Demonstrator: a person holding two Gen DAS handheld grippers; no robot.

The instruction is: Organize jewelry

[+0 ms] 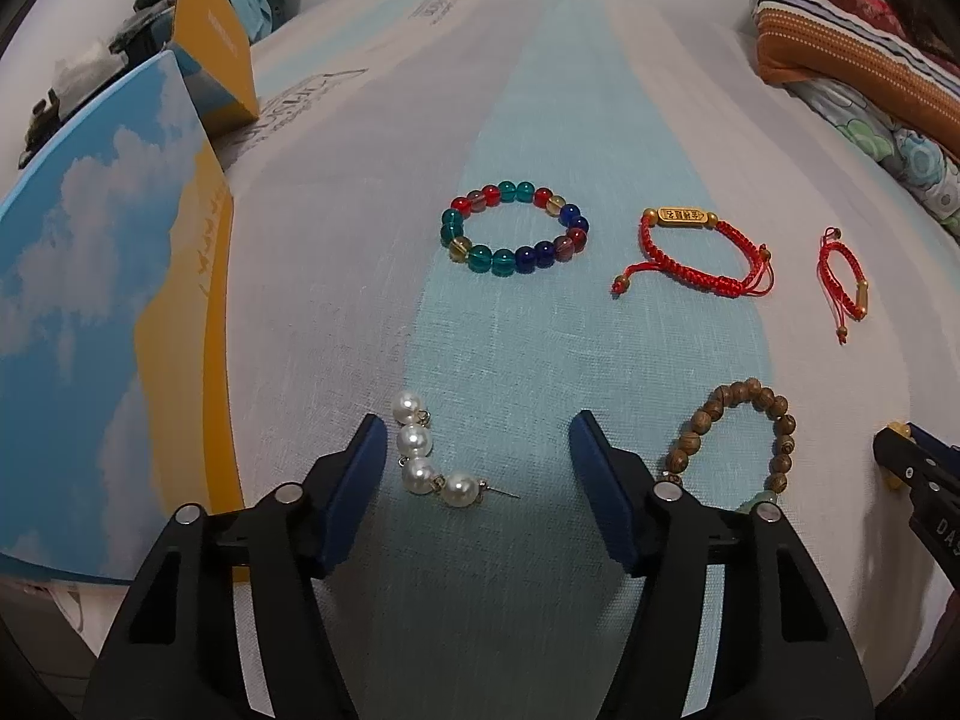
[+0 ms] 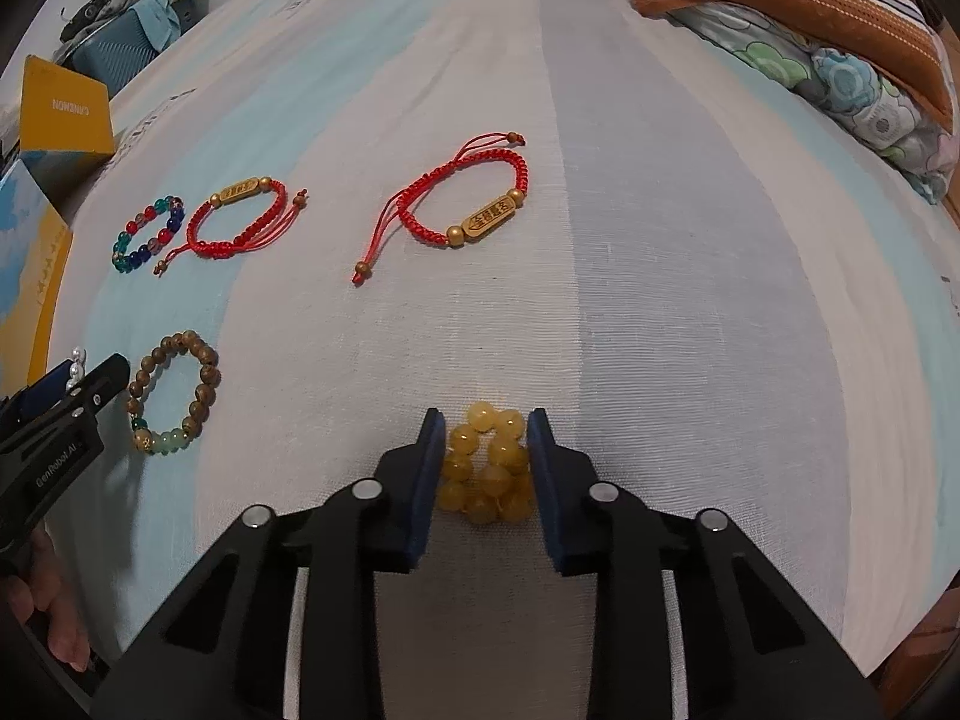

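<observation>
Right gripper [image 2: 486, 468]: jaws narrow, pads pressing on both sides of the yellow bead bracelet [image 2: 487, 468], which is bunching into a clump on the bedsheet [image 2: 690, 300].
Left gripper [image 1: 477, 474]: jaws standing wide, gripping nothing — the pearl strand [image 1: 426, 462] is lying between them, just beside the left pad, with open sheet toward the right pad.
Wooden bead bracelet [image 1: 735, 444]: lying just right of the left gripper, between the two grippers.
Multicoloured glass bead bracelet [image 1: 515, 228]: resting farther up the sheet, apart from the rest.
Red cord bracelets: one [image 1: 696, 252] lying right of the glass beads, a second [image 2: 456, 204] farther right, each with a gold charm.
Boxes: sky-print box [image 1: 90, 300] and yellow box [image 1: 216, 42] crowding the left edge, near the pearls.
Pillow and quilt [image 2: 810, 18]: bordering the far right corner.
Open room: bare striped sheet stretching ahead and right of the right gripper.
</observation>
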